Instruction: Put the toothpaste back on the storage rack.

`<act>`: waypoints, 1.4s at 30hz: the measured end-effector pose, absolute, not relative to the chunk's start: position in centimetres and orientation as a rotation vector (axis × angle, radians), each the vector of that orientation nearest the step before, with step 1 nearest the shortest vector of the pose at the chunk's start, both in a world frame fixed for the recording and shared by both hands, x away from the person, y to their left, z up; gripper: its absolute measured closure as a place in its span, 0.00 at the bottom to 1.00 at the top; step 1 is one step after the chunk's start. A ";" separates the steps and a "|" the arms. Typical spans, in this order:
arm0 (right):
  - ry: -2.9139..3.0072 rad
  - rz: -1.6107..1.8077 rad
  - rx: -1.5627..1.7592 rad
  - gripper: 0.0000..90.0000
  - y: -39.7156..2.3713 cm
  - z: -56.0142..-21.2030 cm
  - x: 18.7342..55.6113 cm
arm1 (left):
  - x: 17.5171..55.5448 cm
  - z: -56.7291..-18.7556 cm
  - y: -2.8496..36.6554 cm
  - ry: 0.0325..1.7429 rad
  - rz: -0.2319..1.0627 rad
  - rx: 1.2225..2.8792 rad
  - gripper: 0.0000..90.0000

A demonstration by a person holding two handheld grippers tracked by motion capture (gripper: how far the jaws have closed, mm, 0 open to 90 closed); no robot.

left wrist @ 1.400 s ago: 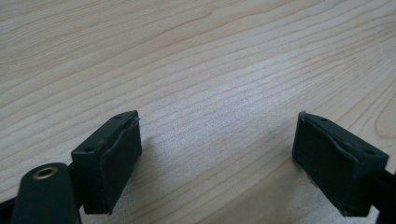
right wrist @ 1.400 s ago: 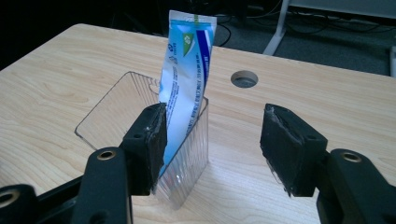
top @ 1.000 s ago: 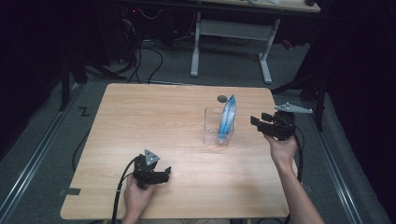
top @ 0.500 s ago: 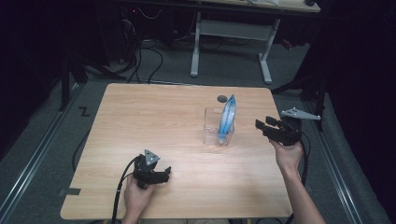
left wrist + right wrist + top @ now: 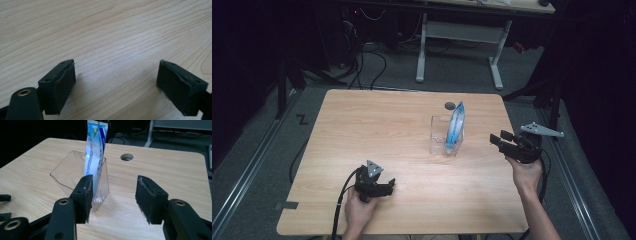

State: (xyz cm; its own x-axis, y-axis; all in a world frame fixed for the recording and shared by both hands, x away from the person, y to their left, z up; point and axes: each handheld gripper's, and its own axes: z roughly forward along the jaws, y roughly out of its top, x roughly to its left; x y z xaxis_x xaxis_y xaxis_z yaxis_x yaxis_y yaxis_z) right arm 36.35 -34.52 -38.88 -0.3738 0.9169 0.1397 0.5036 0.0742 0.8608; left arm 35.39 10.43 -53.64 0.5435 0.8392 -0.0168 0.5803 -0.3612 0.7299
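A clear ribbed plastic cup [image 5: 443, 136] [image 5: 75, 177] stands right of the table's middle, and a blue and white sachet [image 5: 455, 125] [image 5: 94, 147] leans upright inside it. My right gripper [image 5: 498, 140] [image 5: 113, 197] hangs open a short way to the cup's right, above the table's right edge, with nothing between its fingers. My left gripper [image 5: 388, 185] [image 5: 116, 83] rests low near the front left of the table, open, with bare wood between its pads.
The wooden table [image 5: 377, 130] has a round cable hole [image 5: 450, 105] [image 5: 126, 157] just behind the cup. A white desk frame [image 5: 459, 35] and cables lie on the floor beyond the far edge. Metal floor rails [image 5: 252, 165] run along both sides.
My right gripper has drawn back from the cup, moving right and toward the table's right edge. The left gripper has stayed where it was.
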 end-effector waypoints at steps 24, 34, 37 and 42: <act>1.892 1.225 1.462 0.54 -35.9 -41.5 33.8 | 35.4 -53.6 10.4 1.142 0.473 2.079 0.18; 1.899 1.205 1.479 0.54 -35.9 -43.1 33.5 | 35.4 -53.6 10.4 1.142 0.473 2.079 0.18; 1.898 1.201 1.491 0.54 -36.0 -43.7 33.4 | 35.4 -53.6 10.4 1.142 0.473 2.079 0.18; 1.895 1.197 1.507 0.54 -36.2 -44.5 33.2 | 35.4 -53.6 10.4 1.142 0.473 2.079 0.18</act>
